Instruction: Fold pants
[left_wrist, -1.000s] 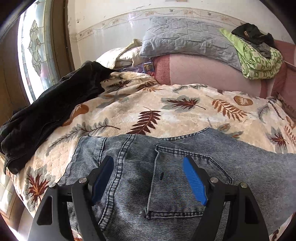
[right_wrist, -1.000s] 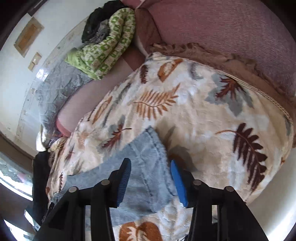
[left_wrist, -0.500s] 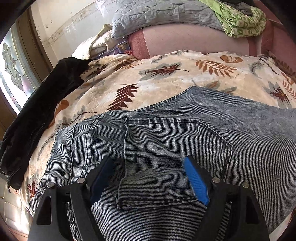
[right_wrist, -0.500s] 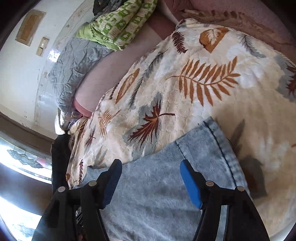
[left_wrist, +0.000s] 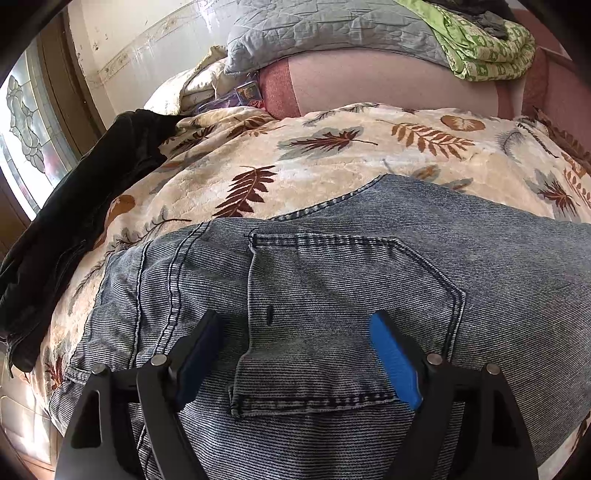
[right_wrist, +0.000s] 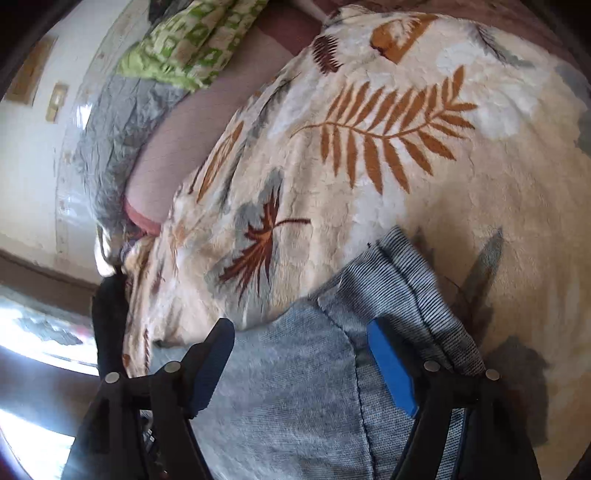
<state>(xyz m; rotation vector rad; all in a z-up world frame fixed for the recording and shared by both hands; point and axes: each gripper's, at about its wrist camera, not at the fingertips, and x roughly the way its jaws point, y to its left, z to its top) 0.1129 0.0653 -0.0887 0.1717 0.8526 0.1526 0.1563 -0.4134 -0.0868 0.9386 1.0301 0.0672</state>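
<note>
Both grippers have dropped closer to the jeans (left_wrist: 332, 295) spread on the bed (left_wrist: 369, 162). The left gripper (left_wrist: 295, 354) hangs wide open over the back pocket (left_wrist: 351, 325), gripping nothing. The right gripper (right_wrist: 301, 363), jaws opening, straddles the leg hem (right_wrist: 417, 280) on the right, so a fold grab looks imminent.

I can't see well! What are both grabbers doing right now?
Left gripper: open over the jeans, holding nothing.
Right gripper: opening over the jeans' hem, holding nothing.

A cream leaf-print blanket (left_wrist: 332, 162) covers the bed. A black garment (left_wrist: 74, 221) lies along its left edge; a grey quilted pillow (left_wrist: 332, 26) and green patterned cloth (left_wrist: 487, 48) rest behind.
</note>
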